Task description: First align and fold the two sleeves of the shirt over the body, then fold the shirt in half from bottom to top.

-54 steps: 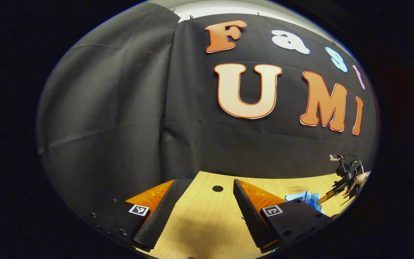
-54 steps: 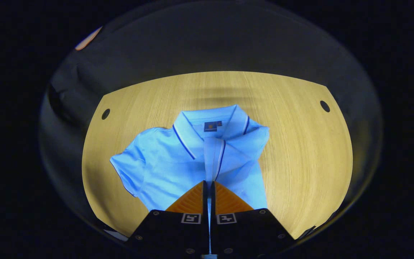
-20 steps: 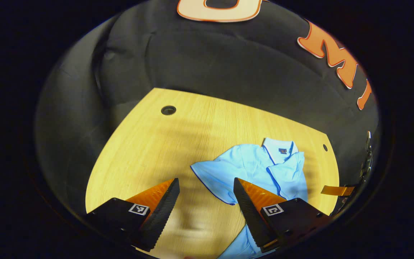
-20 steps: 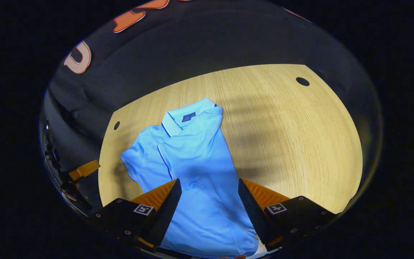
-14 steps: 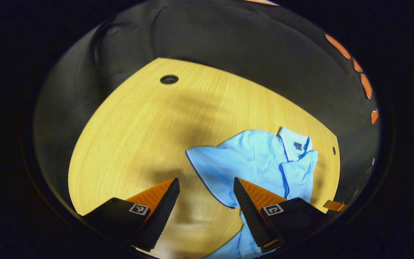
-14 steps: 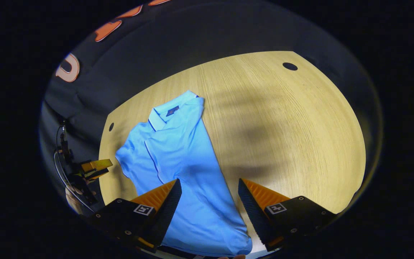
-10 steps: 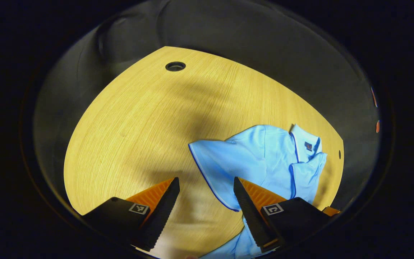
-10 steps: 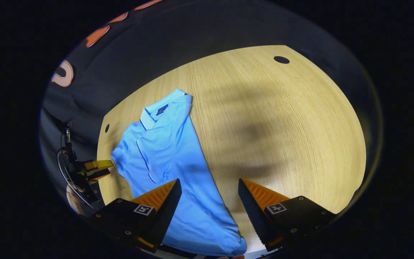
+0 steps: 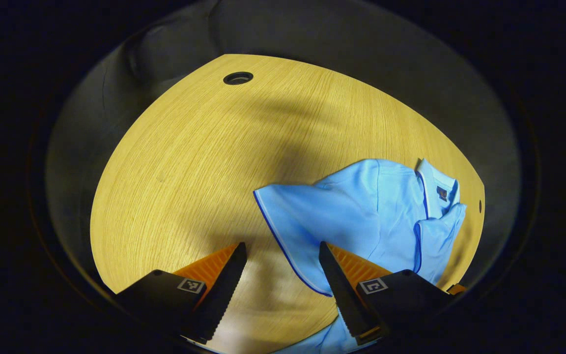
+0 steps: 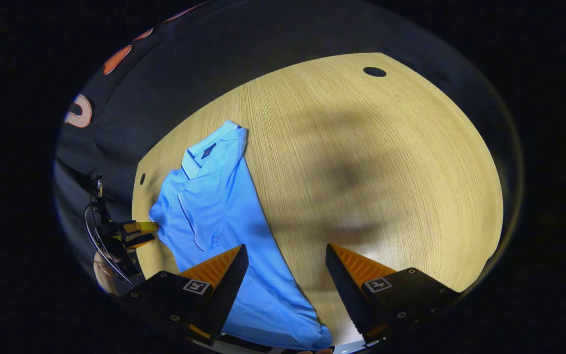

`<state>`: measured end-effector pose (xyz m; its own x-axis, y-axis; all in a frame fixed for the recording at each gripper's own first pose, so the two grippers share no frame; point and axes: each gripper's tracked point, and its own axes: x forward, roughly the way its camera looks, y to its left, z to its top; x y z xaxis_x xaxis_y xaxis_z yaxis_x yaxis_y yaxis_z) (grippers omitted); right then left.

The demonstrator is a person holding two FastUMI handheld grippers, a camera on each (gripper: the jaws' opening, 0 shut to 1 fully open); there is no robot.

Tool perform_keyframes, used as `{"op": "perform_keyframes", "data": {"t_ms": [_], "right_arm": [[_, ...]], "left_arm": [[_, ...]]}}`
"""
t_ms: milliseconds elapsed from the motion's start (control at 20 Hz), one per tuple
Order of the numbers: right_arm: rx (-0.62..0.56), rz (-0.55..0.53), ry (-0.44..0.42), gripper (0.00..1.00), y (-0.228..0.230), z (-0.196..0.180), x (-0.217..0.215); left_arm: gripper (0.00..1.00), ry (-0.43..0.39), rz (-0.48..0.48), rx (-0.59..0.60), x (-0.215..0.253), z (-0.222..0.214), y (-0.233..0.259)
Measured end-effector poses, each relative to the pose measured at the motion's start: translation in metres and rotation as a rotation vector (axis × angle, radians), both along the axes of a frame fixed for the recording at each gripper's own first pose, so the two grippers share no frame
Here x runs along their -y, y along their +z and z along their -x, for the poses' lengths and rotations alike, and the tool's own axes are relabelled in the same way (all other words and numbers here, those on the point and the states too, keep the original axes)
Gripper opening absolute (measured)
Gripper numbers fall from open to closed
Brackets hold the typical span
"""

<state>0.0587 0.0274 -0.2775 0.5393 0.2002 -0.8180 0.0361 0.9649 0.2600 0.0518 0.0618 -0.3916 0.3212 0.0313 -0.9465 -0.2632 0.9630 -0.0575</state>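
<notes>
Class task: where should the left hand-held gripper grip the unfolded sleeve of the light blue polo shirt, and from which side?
Probably at the dark-piped cuff of the spread sleeve, which lies flat on the wooden table, approached from the bare table side where its edge is free; the open left hand-held gripper already straddles it.

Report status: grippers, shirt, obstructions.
Left gripper open, closing on unfolded sleeve. Right gripper open, empty. Shirt flat on table, other sleeve folded. Nothing in the way.
</notes>
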Motion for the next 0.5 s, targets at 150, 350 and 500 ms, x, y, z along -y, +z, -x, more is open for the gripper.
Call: {"op": "perform_keyframes", "data": {"t_ms": [150,350,500], "right_arm": [[0.001,0.011,0.007,0.98,-0.001,0.002,0.000],[0.005,0.012,0.001,0.98,0.000,0.004,0.002],[0.006,0.014,-0.003,0.98,-0.001,0.004,0.002]], "left_arm": [[0.90,0.003,-0.056,-0.026,-0.006,0.000,-0.003],[0.66,-0.014,-0.051,-0.014,-0.009,-0.008,-0.003],[0.29,-0.063,-0.027,-0.014,-0.001,-0.010,-0.001]]}}
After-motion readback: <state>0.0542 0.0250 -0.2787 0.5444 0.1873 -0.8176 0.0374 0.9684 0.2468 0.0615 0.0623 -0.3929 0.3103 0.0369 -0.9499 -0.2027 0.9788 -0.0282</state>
